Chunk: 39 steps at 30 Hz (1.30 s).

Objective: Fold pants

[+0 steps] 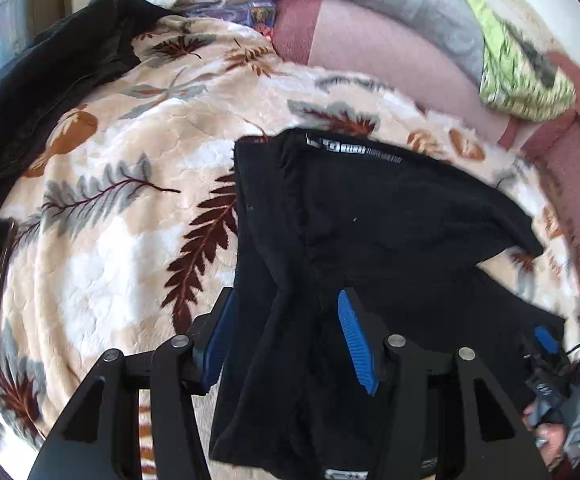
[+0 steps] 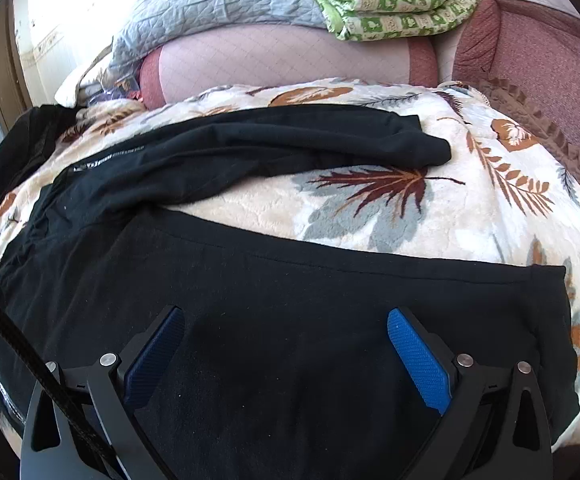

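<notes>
Jaws, left: parted, with a raised fold of the black pants (image 1: 370, 216) hanging between the two blue pads; whether the pads press the cloth I cannot tell.
Jaws, right: spread wide, nothing between them but flat cloth below.
Blanket (image 2: 370, 216): cream fleece with leaf print, lying under the pants on every side.
Pants: spread on the blanket, one leg near the right gripper, the other bunched farther off toward the pillows; the printed waistband lies at the end away from the left gripper.
Pink cushion (image 2: 282, 56): beyond the pants, at the blanket's far edge.
Grey quilt (image 2: 218, 4): on top of the pink cushion.
Green patterned cloth (image 2: 394, 4): beside the grey quilt.
Left gripper (image 1: 286, 340): tilted down over the pants, the cloth draped on it.
Right gripper (image 2: 286, 356): low over the near leg, pointing across the pants.
</notes>
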Tool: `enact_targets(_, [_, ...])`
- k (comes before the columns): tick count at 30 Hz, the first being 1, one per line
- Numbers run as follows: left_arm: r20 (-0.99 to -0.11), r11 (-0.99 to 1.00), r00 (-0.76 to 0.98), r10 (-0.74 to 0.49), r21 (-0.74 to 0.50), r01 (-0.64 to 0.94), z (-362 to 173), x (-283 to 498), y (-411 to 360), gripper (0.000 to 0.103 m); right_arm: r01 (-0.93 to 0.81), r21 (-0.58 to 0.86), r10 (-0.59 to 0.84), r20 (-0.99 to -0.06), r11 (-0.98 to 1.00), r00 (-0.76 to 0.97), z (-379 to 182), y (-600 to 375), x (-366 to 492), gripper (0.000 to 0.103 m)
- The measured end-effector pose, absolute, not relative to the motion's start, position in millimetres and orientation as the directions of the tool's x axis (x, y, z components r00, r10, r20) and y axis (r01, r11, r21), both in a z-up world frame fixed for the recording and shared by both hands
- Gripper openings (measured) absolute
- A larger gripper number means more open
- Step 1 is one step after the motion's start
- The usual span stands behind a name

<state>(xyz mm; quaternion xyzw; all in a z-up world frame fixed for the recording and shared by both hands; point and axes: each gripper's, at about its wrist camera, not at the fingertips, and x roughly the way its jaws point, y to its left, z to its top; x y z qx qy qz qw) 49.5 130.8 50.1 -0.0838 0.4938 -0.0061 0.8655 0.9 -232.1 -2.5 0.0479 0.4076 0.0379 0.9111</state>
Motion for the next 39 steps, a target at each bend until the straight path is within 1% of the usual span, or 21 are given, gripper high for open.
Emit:
enact_targets(3, [-0.895, 0.998, 0.445, -0.036, -0.054, -0.029, 28.9, 59.0, 118.2, 0.05, -0.026, 0.114, 0.101, -0.73, 0.993, 0.676, -0.2, -231.2, 0.2, 0.102])
enact_targets(4, [-0.906, 0.999, 0.423, -0.027, -0.038, -0.016, 22.9, 59.0, 114.5, 0.035, -0.024, 0.117, 0.102, -0.727, 0.993, 0.679, 0.3, -232.0, -0.3, 0.102])
enact_targets(5, [-0.91, 0.999, 0.413, -0.027, -0.034, -0.009, 20.1, 58.5, 113.5, 0.024, -0.019, 0.122, 0.103, -0.725, 0.992, 0.681, 0.9, -233.2, -0.3, 0.102])
enact_targets(7, [-0.905, 1.0, 0.424, -0.018, -0.025, -0.012, 23.0, 54.0, 111.2, 0.017, -0.003, 0.144, 0.107, -0.722, 0.99, 0.683, 1.6, -238.3, 0.5, 0.102])
enact_targets(11, [-0.9, 0.999, 0.436, -0.017, -0.027, -0.018, 29.9, 47.4, 112.2, 0.016, 0.026, 0.183, 0.118, -0.725, 0.983, 0.678, 3.1, -247.5, 2.3, 0.1])
enact_targets(15, [-0.903, 0.997, 0.427, -0.052, -0.075, -0.036, 33.2, 42.7, 124.9, 0.015, 0.032, 0.198, 0.123, -0.719, 0.98, 0.684, 15.5, -253.1, -5.9, 0.1])
enact_targets(17, [-0.9, 0.993, 0.43, -0.075, -0.107, -0.05, 36.4, 37.2, 136.2, 0.015, 0.037, 0.181, 0.105, -0.712, 0.983, 0.695, 26.1, -256.6, -15.4, 0.1])
enact_targets(22, [-0.883, 0.967, 0.434, -0.179, -0.239, -0.086, 38.6, 25.2, 168.6, 0.015, 0.056, 0.115, 0.041, -0.701, 0.992, 0.712, 50.3, -264.6, -33.4, 0.1])
enact_targets(24, [-0.878, 0.963, 0.437, -0.195, -0.257, -0.087, 38.7, 19.6, 175.2, 0.015, 0.061, 0.086, 0.018, -0.707, 0.994, 0.707, 54.7, -265.7, -37.0, 0.1])
enact_targets(27, [-0.877, 0.962, 0.436, -0.202, -0.261, -0.08, 39.2, 17.1, 182.3, 0.015, 0.075, 0.062, -0.008, -0.717, 0.995, 0.697, 58.4, -264.3, -39.1, 0.1])
enact_targets(30, [-0.884, 0.966, 0.429, -0.186, -0.244, -0.084, 40.1, 18.0, 189.2, 0.014, 0.075, 0.071, 0.0, -0.732, 0.995, 0.682, 59.8, -262.8, -41.0, 0.1])
enact_targets(31, [-0.889, 0.973, 0.431, -0.156, -0.214, -0.089, 41.1, 18.6, 190.2, 0.0, 0.068, 0.075, 0.01, -0.738, 0.995, 0.675, 59.6, -261.7, -41.7, 0.1])
enact_targets(32, [-0.899, 0.986, 0.433, -0.059, -0.12, -0.116, 42.6, 18.2, 193.0, 0.002, 0.059, 0.077, 0.017, -0.741, 0.995, 0.671, 60.2, -260.5, -41.9, 0.1])
enact_targets(33, [-0.898, 0.99, 0.439, 0.017, -0.047, -0.135, 43.8, 17.1, 198.1, 0.0, 0.052, 0.077, 0.023, -0.742, 0.996, 0.67, 60.5, -260.4, -42.2, 0.1])
enact_targets(34, [-0.9, 0.987, 0.434, 0.03, -0.042, -0.155, 44.3, 14.4, 208.2, 0.0, 0.042, 0.082, 0.033, -0.742, 0.996, 0.67, 62.4, -261.2, -40.4, 0.1])
enact_targets(35, [-0.906, 0.98, 0.423, -0.009, -0.093, -0.178, 45.8, 9.8, 223.7, 0.0, 0.038, 0.09, 0.041, -0.74, 0.995, 0.671, 64.8, -263.5, -38.1, 0.1])
enact_targets(36, [-0.903, 0.974, 0.427, -0.042, -0.132, -0.182, 48.6, 6.4, 231.6, 0.001, 0.038, 0.096, 0.045, -0.739, 0.995, 0.672, 66.6, -265.7, -35.3, 0.1])
enact_targets(37, [-0.895, 0.97, 0.442, -0.064, -0.159, -0.183, 54.6, 1.7, 239.3, 0.004, 0.043, 0.102, 0.047, -0.739, 0.994, 0.672, 69.2, -269.9, -29.6, 0.1])
enact_targets(38, [-0.891, 0.971, 0.451, -0.061, -0.157, -0.179, 59.6, -0.3, 242.4, 0.007, 0.046, 0.108, 0.049, -0.739, 0.993, 0.671, 71.6, -275.0, -22.9, 0.1])
enact_targets(39, [-0.887, 0.974, 0.458, -0.05, -0.145, -0.174, 65.5, -1.1, 243.1, 0.019, 0.048, 0.112, 0.051, -0.74, 0.993, 0.671, 73.5, -278.9, -16.2, 0.1])
